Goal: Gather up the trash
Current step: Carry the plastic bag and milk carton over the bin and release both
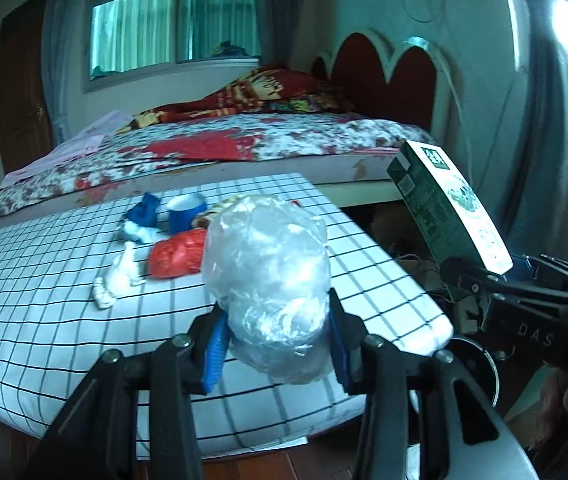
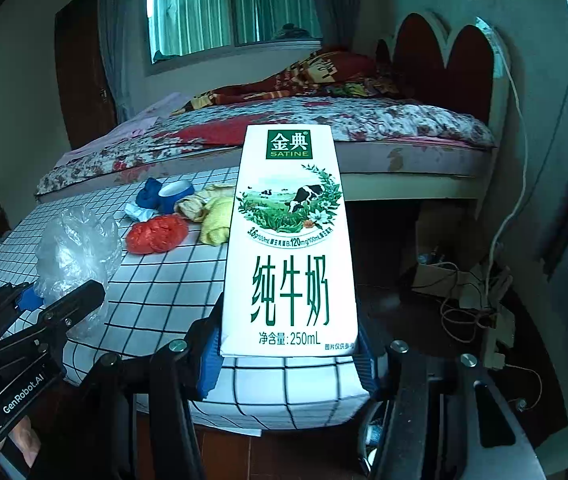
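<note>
The left gripper (image 1: 278,344) is clamped on a crumpled clear plastic bag (image 1: 270,280), its blue pads pressed into the lower sides of the wad, which is lifted above the near part of the checked table (image 1: 64,320). The right gripper (image 2: 288,354) is closed on a milk carton (image 2: 290,240), held upright by its bottom edge over the table's near right corner. The right wrist view shows the carton's white front face with a cow picture and green lettering; the left wrist view shows the same carton (image 1: 450,210) only from its dark green side, tilted, off to the right past the table edge. A yellow cloth (image 2: 216,220) lies plainly on the table in the right wrist view, while in the left wrist view the bag covers nearly all of it. On the table, well apart from both grippers, lie a red crumpled bag (image 1: 178,254), a blue cup (image 1: 186,212) and blue-and-white wrappers (image 1: 142,218). Only the left wrist view shows a white twisted scrap (image 1: 118,280) near the red bag. Behind the table stands a bed (image 2: 324,128) with a flowered cover. Cables (image 2: 472,292) lying on the floor appear in the right wrist view.
</note>
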The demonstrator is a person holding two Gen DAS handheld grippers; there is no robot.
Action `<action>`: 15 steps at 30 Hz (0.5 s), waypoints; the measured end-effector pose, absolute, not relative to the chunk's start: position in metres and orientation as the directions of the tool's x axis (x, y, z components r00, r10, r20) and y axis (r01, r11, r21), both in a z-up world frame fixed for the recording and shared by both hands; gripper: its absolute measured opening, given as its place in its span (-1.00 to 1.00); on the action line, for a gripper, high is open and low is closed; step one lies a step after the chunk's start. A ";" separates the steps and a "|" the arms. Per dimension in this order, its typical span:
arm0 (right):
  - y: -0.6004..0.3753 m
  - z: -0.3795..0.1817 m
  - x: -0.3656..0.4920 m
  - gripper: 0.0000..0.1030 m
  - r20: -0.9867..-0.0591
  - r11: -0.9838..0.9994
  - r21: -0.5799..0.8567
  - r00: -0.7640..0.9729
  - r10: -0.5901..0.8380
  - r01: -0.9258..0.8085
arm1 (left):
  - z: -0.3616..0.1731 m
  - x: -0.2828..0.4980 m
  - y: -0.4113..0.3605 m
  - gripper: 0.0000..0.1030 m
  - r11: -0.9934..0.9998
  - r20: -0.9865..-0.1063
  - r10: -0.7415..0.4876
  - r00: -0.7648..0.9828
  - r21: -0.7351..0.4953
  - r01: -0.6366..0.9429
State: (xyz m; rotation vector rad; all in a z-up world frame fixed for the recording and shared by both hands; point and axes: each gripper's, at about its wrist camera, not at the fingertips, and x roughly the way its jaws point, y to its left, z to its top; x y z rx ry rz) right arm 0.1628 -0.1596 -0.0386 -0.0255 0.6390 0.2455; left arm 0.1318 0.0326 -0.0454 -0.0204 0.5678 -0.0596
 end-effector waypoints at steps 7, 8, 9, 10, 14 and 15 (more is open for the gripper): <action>-0.204 -0.036 0.143 0.09 -0.589 0.986 0.050 0.793 0.159 -0.160 | -0.042 0.124 -0.015 -0.14 0.990 -0.529 -0.134 0.838 -0.026 0.141; -0.209 -0.036 0.141 0.09 -0.589 0.987 0.049 0.794 0.150 -0.151 | -0.041 0.123 -0.021 -0.14 0.988 -0.530 -0.143 0.836 -0.026 0.153; -0.217 -0.036 0.138 0.09 -0.590 0.989 0.049 0.796 0.139 -0.137 | -0.042 0.123 -0.026 -0.14 0.986 -0.530 -0.153 0.834 -0.025 0.165; -0.224 -0.037 0.135 0.09 -0.591 0.991 0.049 0.797 0.129 -0.124 | -0.042 0.123 -0.033 -0.14 0.983 -0.530 -0.165 0.832 -0.025 0.180; -0.249 -0.039 0.126 0.09 -0.597 0.996 0.049 0.797 0.094 -0.081 | -0.043 0.120 -0.057 -0.14 0.973 -0.533 -0.207 0.820 -0.022 0.232; -0.255 -0.041 0.123 0.09 -0.599 0.996 0.048 0.796 0.084 -0.069 | -0.043 0.120 -0.063 -0.14 0.969 -0.534 -0.218 0.817 -0.021 0.245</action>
